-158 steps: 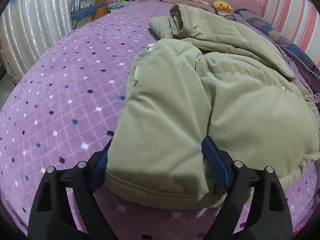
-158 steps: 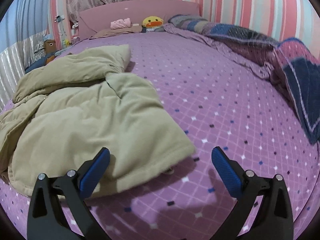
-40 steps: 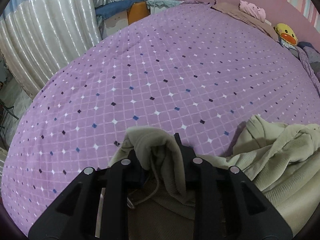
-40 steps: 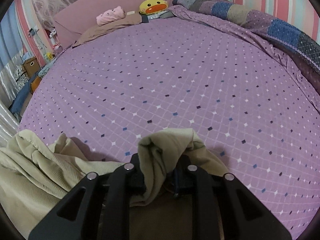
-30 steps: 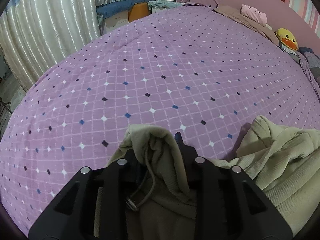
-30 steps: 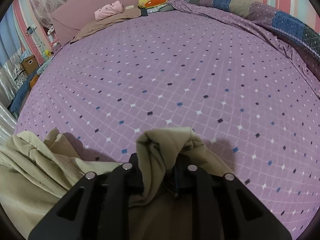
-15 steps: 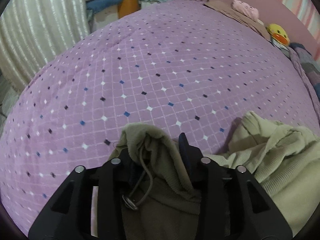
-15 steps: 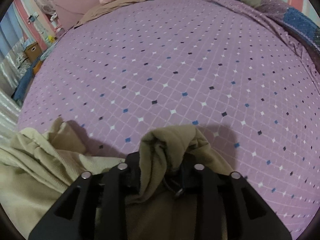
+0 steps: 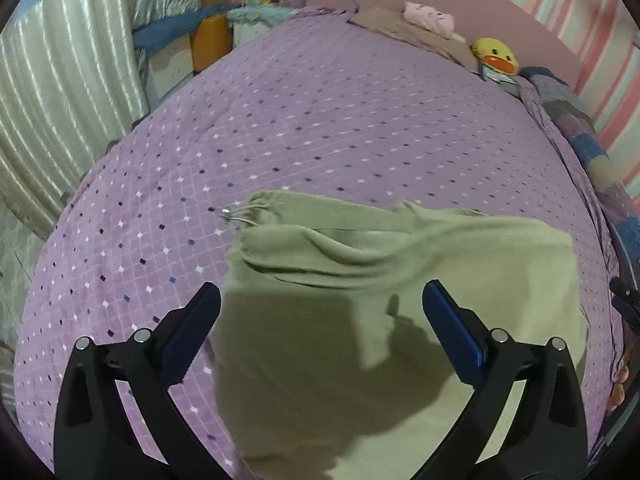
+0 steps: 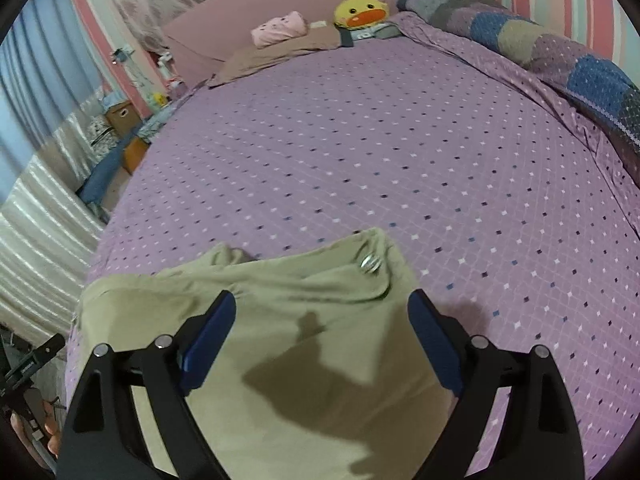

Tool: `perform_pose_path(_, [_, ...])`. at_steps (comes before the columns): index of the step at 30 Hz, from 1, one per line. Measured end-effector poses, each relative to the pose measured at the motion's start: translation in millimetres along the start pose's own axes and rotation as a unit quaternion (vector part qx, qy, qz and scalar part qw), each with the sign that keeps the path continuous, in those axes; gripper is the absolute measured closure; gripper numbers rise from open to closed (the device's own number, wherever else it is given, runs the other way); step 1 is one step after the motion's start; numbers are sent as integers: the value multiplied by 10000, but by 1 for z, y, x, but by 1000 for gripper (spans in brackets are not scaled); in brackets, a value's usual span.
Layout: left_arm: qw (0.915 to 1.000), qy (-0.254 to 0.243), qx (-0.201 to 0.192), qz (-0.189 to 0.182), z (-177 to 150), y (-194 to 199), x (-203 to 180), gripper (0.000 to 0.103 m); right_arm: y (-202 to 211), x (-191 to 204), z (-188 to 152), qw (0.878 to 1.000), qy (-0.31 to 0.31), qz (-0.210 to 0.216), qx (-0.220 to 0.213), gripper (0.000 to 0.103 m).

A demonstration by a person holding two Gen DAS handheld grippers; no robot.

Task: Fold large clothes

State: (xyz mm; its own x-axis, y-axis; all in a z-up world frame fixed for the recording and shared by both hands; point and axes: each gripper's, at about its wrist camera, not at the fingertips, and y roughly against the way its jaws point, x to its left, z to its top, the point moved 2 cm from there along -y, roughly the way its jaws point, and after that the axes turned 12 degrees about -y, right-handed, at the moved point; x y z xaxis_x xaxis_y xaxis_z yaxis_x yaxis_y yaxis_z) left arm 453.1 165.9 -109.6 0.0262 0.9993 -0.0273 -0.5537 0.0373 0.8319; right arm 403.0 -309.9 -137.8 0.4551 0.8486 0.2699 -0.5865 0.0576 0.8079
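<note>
**Both grippers clear of the folded coat**

Left gripper [image 9: 320, 316]: fingers wide and opening further, nothing pinched. The coat [image 9: 400, 300] lies below and ahead of them, on the bed [image 9: 320, 120], apart from both pads. Right gripper [image 10: 322, 326]: same, fingers spread and opening, cloth beneath the gap but not touched.

Judgement: each gripper sits above one far corner of the coat, so the wide stance looks like a release after laying an edge over; the grip is no longer needed once the cloth rests flat. Both tools cast shadows on the fabric, which fits them hanging above it, not pressing on it.

Coat: olive-tan, padded, soft ribbed surface. It forms a rough rectangle, the far edge doubled with a few loose ridges running across just ahead of the fingers. A drawcord with a metal toggle [image 9: 226, 213] sticks out at the corner ahead of the left fingers; a metal snap [image 10: 370, 263] shows at the corner ahead of the right fingers. Near edge is hidden under the grippers.

Fold looks part done; ridges are not yet smoothed.
</note>
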Motion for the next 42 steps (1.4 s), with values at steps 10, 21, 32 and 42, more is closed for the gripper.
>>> perform_pose_path(10, [9965,-720,328,254,17,-53,-107,3,-55,50,-46,9974,562,-99,451,15])
perform_pose_path(21, [9940,-657,430,757,26,-125,-101,3,-119,53,-49,9943,846,-511,406,12])
perform_pose_path(32, [9958,-543,116,732,23,-153,-96,3,-144,52,-52,9947,880,-499,201,4])
perform_pose_path(42, [9970,-406,-252,605,-2,-156,-87,3,-156,52,-52,9954,849,-435,13,1])
